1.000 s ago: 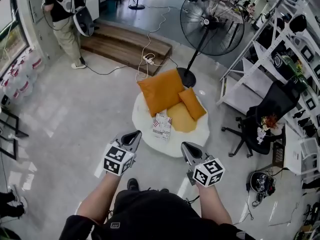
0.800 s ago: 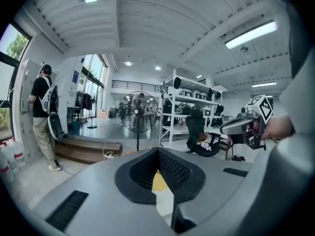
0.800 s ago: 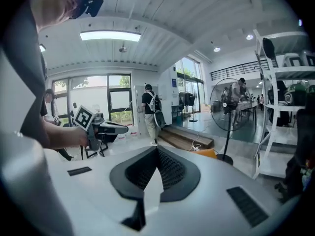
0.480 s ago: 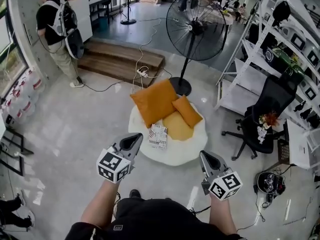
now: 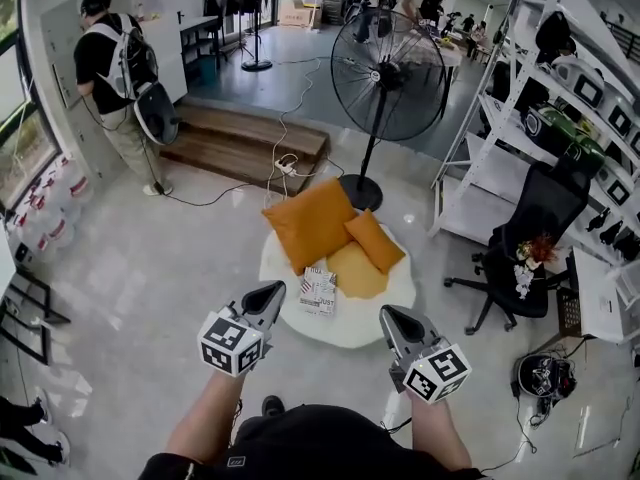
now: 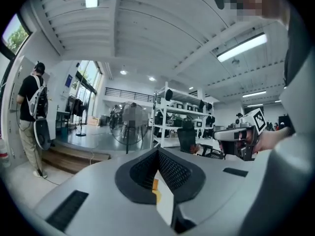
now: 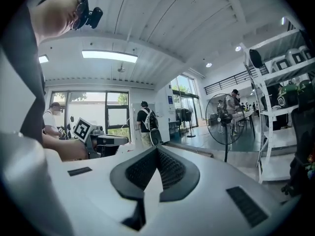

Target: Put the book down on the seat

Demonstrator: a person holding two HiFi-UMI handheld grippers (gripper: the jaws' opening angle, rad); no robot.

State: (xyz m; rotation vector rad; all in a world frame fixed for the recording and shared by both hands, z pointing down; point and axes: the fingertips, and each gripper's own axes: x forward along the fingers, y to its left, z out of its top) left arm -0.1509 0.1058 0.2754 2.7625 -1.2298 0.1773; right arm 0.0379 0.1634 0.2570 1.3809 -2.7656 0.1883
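The book (image 5: 320, 291) lies flat on the round white seat (image 5: 352, 318), just left of the middle of the head view, at the front left of the seat's top. No gripper touches it. Sharing the seat are a large orange cushion (image 5: 314, 223) propped at the back, a small orange cushion (image 5: 374, 240) to its right, and a flat yellow cushion (image 5: 355, 270) just beside the book's right edge.

In the lower half of the frame both claws hang in the air on the near side of the seat. The left gripper (image 5: 268, 292) has its jaws pressed together with nothing between them, as its own view (image 6: 158, 177) shows. The right gripper (image 5: 390, 315) also has its jaws together and empty (image 7: 157, 175).

Behind the seat stands a tall pedestal fan (image 5: 386, 64). At the right edge a white shelving rack (image 5: 520, 143) holds dark gear that is too small to identify, and a black office chair (image 5: 530, 238) carries a small red and white bundle. A person with a backpack (image 5: 112, 68) stands in the upper left by a wooden step (image 5: 240, 140).
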